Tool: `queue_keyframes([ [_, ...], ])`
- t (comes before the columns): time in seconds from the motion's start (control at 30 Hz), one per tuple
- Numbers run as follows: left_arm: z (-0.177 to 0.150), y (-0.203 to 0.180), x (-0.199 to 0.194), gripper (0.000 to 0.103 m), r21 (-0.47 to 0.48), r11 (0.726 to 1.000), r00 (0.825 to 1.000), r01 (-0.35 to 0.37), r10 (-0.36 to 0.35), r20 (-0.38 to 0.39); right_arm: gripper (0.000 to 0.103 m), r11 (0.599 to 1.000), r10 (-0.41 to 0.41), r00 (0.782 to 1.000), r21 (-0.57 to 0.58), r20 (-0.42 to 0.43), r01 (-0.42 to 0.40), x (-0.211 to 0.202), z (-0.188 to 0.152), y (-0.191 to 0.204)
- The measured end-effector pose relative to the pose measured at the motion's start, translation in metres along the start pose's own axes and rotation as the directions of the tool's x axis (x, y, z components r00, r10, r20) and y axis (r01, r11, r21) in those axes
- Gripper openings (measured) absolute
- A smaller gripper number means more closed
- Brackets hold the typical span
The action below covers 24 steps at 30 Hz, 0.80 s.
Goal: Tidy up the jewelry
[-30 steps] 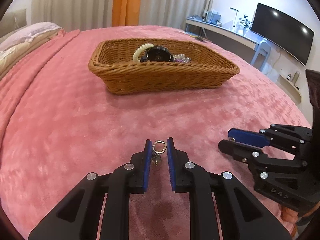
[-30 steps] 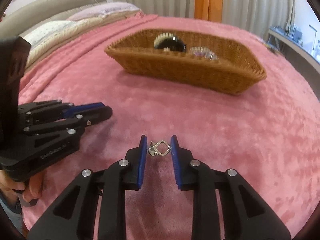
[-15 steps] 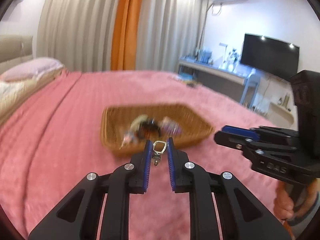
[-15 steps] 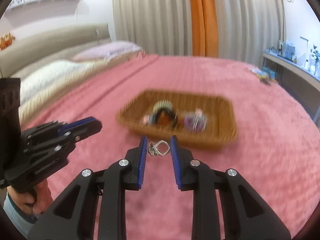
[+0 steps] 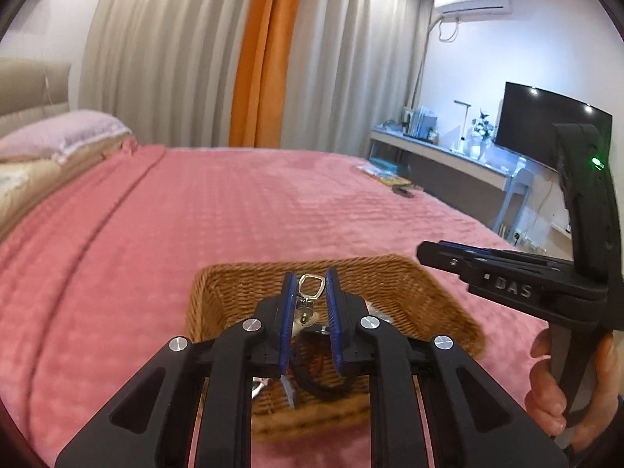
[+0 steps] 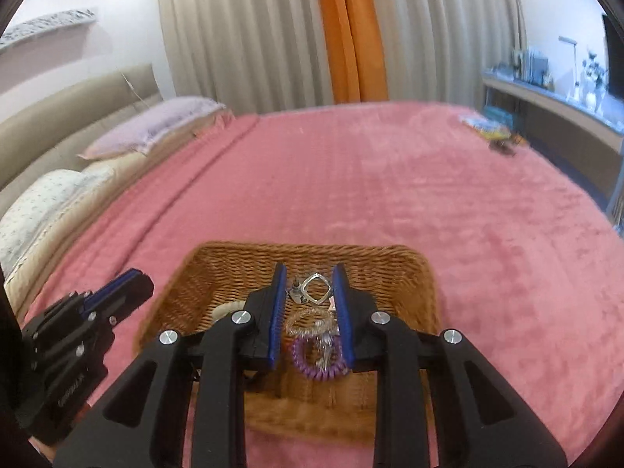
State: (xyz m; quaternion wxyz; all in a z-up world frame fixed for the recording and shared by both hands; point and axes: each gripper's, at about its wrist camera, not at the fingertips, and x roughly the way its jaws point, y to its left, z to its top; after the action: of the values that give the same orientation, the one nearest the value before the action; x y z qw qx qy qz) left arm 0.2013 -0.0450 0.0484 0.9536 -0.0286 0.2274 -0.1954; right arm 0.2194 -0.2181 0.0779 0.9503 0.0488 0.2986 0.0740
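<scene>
A wicker basket [image 5: 413,292] [image 6: 241,265] sits on the pink bed. My left gripper [image 5: 310,284] hovers above it, shut on a small silver earring [image 5: 310,286] with a squared hoop. My right gripper [image 6: 310,286] also hangs over the basket, shut on a matching silver earring [image 6: 314,288]. Inside the basket lie a purple coil band [image 6: 318,362], a clear bead bracelet [image 6: 308,321], a cream scrunchie [image 6: 228,310] and a black band [image 5: 319,384]. In the left wrist view, the right gripper [image 5: 440,253] reaches in from the right, held by a hand [image 5: 546,397].
The pink bedspread [image 6: 390,187] spreads all round the basket. Pillows [image 6: 156,126] lie at the left. A few small items [image 6: 491,132] rest on the bed's far right corner. Beyond stand a desk [image 5: 440,156], a dark screen [image 5: 546,128] and curtains [image 5: 195,54].
Both grippers rose from low over the bedspread and moved forward to above the basket, each still holding its earring. The basket now sits right under the fingertips.
</scene>
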Motion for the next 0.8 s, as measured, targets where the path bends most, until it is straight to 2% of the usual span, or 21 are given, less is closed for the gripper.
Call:
queue_keyframes([
  [0.13,-0.009,0.014,0.025,0.014,-0.065,0.998,0.998,0.022,-0.025,-0.049,0.021,0.999,-0.04,0.997,0.003,-0.06,0.04,0.041,0.0,-0.001],
  [0.27,-0.018,0.019,0.04,0.014,-0.06,0.998,0.996,0.01,-0.015,-0.092,0.021,1.0,-0.025,0.987,0.007,-0.156,0.026,0.075,-0.006,0.005],
  [0.43,-0.023,0.025,0.048,0.014,-0.067,0.998,0.992,0.005,-0.013,-0.122,0.022,0.996,-0.084,0.97,-0.011,-0.226,0.084,0.095,-0.011,0.006],
  [0.5,-0.024,0.028,0.048,0.015,-0.075,0.997,0.992,0.009,-0.018,-0.128,0.023,0.998,-0.047,0.968,0.02,-0.247,0.054,0.096,-0.012,0.003],
  [0.53,-0.025,0.029,0.047,0.018,-0.082,0.997,0.992,0.013,-0.024,-0.127,0.026,0.998,-0.039,0.967,0.028,-0.252,0.047,0.096,-0.012,0.002],
  [0.57,-0.025,0.031,0.046,0.035,-0.095,0.995,0.991,0.017,-0.03,-0.128,0.042,0.998,-0.038,0.967,0.03,-0.252,0.047,0.095,-0.011,0.001],
  [0.6,-0.024,0.032,0.044,0.046,-0.103,0.994,0.993,0.018,-0.031,-0.118,0.056,0.998,-0.039,0.97,0.033,-0.24,0.049,0.091,-0.01,0.0],
  [0.77,-0.015,0.032,0.018,0.047,-0.097,0.995,0.998,0.032,-0.037,-0.048,0.057,0.999,0.003,0.984,0.052,-0.178,0.006,0.061,-0.008,-0.002],
  [0.8,-0.014,0.032,0.012,0.05,-0.099,0.994,0.999,0.036,-0.04,-0.036,0.057,0.998,0.021,0.986,0.062,-0.164,-0.011,0.052,-0.008,-0.002],
])
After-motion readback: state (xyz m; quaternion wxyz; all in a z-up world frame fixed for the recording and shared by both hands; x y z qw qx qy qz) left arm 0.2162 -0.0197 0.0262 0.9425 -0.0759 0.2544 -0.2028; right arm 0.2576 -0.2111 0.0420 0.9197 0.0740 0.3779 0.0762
